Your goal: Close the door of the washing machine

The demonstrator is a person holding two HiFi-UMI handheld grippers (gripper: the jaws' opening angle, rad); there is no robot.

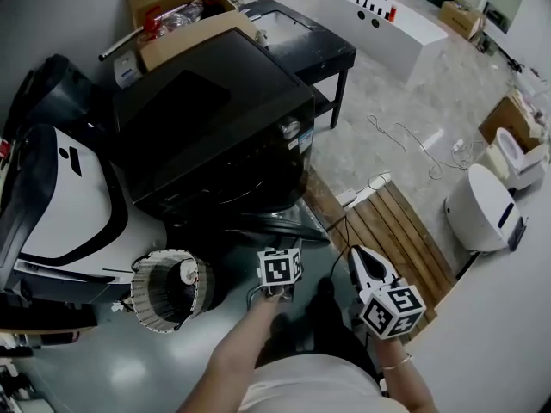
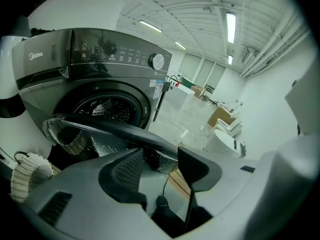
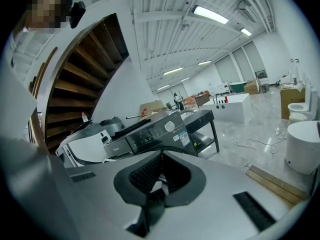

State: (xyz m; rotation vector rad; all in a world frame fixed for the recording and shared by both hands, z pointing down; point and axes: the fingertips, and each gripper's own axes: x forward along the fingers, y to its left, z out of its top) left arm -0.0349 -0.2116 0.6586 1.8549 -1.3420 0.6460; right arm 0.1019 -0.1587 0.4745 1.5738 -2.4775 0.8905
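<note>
A dark grey front-loading washing machine (image 1: 215,127) stands in the middle of the head view. Its round door (image 1: 277,224) hangs open toward me. In the left gripper view the drum opening (image 2: 107,109) shows, and the door's dark rim (image 2: 115,130) crosses just beyond the fingertips. My left gripper (image 2: 160,170) is open with nothing between its fingers (image 2: 127,171). In the head view it sits under its marker cube (image 1: 280,268), close before the door. My right gripper (image 1: 357,256) is to the right of the door, apart from it. Its pads (image 3: 150,171) meet at the tips, holding nothing.
A woven basket (image 1: 168,289) lies on the floor left of the door. Wooden slats (image 1: 392,226) lie to the right, with a white rounded unit (image 1: 482,209) beyond. A cardboard box (image 1: 176,15) and a black table (image 1: 301,41) stand behind the machine. Cables (image 1: 413,140) trail on the floor.
</note>
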